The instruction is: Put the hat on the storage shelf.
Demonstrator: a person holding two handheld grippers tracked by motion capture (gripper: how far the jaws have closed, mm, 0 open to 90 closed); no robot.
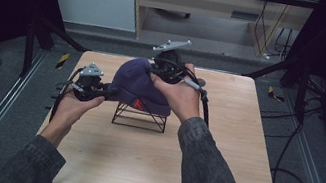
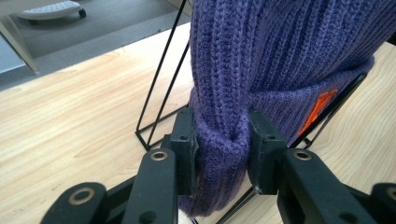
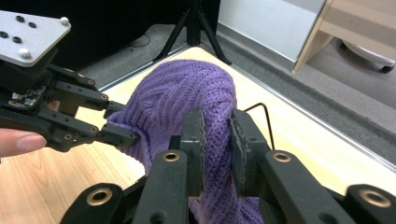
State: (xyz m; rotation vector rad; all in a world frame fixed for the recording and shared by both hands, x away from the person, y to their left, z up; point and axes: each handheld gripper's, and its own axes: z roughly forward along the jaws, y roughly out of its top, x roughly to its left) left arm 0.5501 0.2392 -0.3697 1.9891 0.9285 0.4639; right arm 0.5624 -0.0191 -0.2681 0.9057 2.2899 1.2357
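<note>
At bench [image 1: 218, 172] centre: purple knit beanie [image 1: 138, 83] draped over black wire stand [image 1: 140, 117]. Left gripper [image 1: 109, 92] jaws clamped on folded brim, left side; right gripper [image 1: 154, 70] jaws clamped on knit at crown's far right. Beanie lies between both grippers, stand directly beneath.

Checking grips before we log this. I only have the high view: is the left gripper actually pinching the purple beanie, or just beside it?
Observer: Pinching. In the left gripper view the left gripper has a fold of the beanie's cuff squeezed between its pads.
Operator: And the right one?
Observer: The right gripper is shut on a bunch of knit near the hat's crown.
Operator: Is the hat seated on the stand?
Observer: The black wire stand runs up inside the hat; its base rests on the wooden table.
</note>
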